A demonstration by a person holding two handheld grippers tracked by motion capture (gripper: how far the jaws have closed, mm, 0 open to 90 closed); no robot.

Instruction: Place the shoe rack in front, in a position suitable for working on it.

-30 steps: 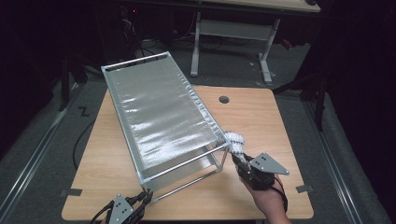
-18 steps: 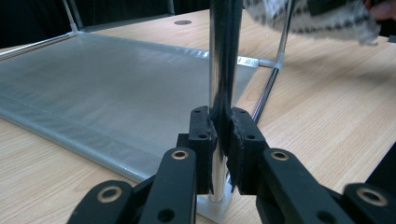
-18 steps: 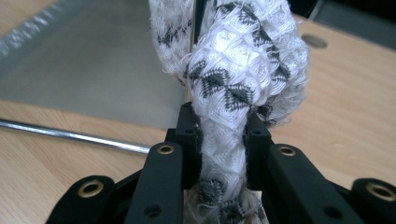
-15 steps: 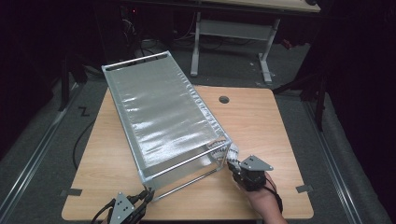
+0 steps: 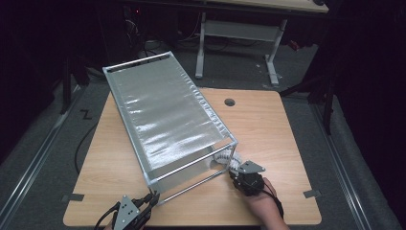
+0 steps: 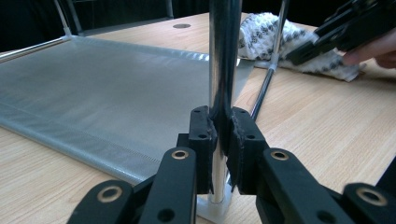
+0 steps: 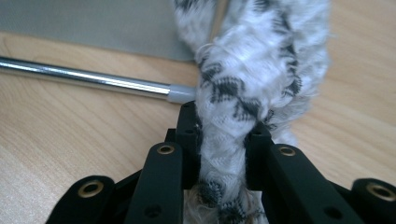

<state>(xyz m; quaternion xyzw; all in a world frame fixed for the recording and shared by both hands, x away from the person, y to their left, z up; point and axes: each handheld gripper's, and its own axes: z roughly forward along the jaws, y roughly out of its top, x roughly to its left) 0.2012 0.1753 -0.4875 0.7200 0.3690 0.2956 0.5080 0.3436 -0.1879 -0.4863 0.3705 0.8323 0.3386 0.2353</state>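
Observation:
A chrome frame with a grey fabric liner (image 5: 163, 115) lies tilted on the wooden table (image 5: 268, 124). My left gripper (image 5: 152, 197) is at the frame's near left corner. In the left gripper view it (image 6: 223, 135) is shut on an upright chrome post (image 6: 219, 56). My right gripper (image 5: 235, 173) is at the near right corner, shut on a white cloth with black pattern (image 5: 224, 157). In the right gripper view the cloth (image 7: 252, 84) bulges up from between the pads, low over the table beside a chrome rod (image 7: 84, 74).
The table has a round cable hole (image 5: 229, 102) behind the frame. The right hand's gripper (image 6: 345, 28) and the cloth (image 6: 266, 32) appear far off in the left gripper view. A second desk's legs (image 5: 273, 52) stand beyond the table on the dark floor.
The right hand has come down and slightly left with the cloth, ending low by the frame's near right corner. The left gripper and the frame have stayed still.

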